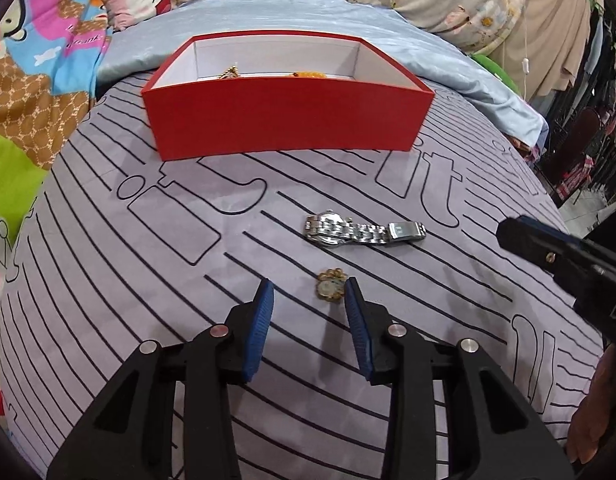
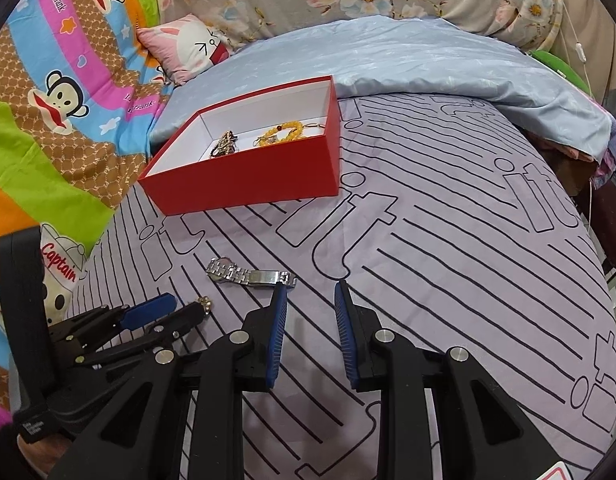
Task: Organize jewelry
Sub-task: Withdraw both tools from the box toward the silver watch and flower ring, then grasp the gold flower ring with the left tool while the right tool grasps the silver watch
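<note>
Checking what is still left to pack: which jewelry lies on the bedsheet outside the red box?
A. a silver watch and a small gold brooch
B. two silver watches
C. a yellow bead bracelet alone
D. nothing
A: the silver watch and the small gold brooch lie on the striped bedsheet, in front of the red box.

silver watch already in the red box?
No: the silver watch lies on the striped bedsheet, in front of the red box and outside it.

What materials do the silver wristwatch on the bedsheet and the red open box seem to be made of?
Silver wristwatch: probably polished steel, since its linked band gives bright glints. Red open box: likely matte cardboard, with thin flat walls, sharp edges and a white lining inside.
</note>
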Available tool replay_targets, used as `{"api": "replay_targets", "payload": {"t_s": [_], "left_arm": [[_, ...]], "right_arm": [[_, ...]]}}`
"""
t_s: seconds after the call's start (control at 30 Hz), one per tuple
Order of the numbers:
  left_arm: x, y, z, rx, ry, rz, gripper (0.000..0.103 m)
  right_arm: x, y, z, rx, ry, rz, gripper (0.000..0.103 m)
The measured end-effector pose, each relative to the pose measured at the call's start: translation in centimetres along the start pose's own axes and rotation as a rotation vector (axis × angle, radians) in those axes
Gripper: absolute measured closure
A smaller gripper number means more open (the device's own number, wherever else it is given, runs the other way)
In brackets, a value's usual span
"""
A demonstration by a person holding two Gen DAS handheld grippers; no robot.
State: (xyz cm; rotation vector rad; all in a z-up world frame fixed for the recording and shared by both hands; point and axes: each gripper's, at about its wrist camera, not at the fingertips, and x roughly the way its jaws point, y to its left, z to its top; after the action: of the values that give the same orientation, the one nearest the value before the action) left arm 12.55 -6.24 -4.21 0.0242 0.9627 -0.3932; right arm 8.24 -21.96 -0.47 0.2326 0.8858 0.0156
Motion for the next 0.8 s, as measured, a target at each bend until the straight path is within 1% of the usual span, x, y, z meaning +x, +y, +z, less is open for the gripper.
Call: {"api": "replay_targets", "payload": {"t_s": [0.17, 0.23, 0.57, 0.8], "left_arm": [[-0.1, 1.4, 0.3, -0.038, -0.003, 0.012, 0.071], [-0.3, 1.6, 0.3, -0.043, 0.0, -0.008, 0.073], [-0.1, -0.6, 0.1, 0.012, 0.008, -0.06, 0.071], [0.8, -1.0, 0.3, 0.015, 0.016, -0.066, 0.072]], "right_arm": [[0.6, 0.9, -0.1, -0.016, 0.014, 0.011, 0.078], [0.7, 1.1, -0.1, -0.02, 0.015, 0.015, 0.078], [1.2, 1.5, 0.1, -0.028, 0.027, 0.01, 0.078], [1.6, 1.5, 0.0, -0.031, 0.032, 0.014, 0.078]]}}
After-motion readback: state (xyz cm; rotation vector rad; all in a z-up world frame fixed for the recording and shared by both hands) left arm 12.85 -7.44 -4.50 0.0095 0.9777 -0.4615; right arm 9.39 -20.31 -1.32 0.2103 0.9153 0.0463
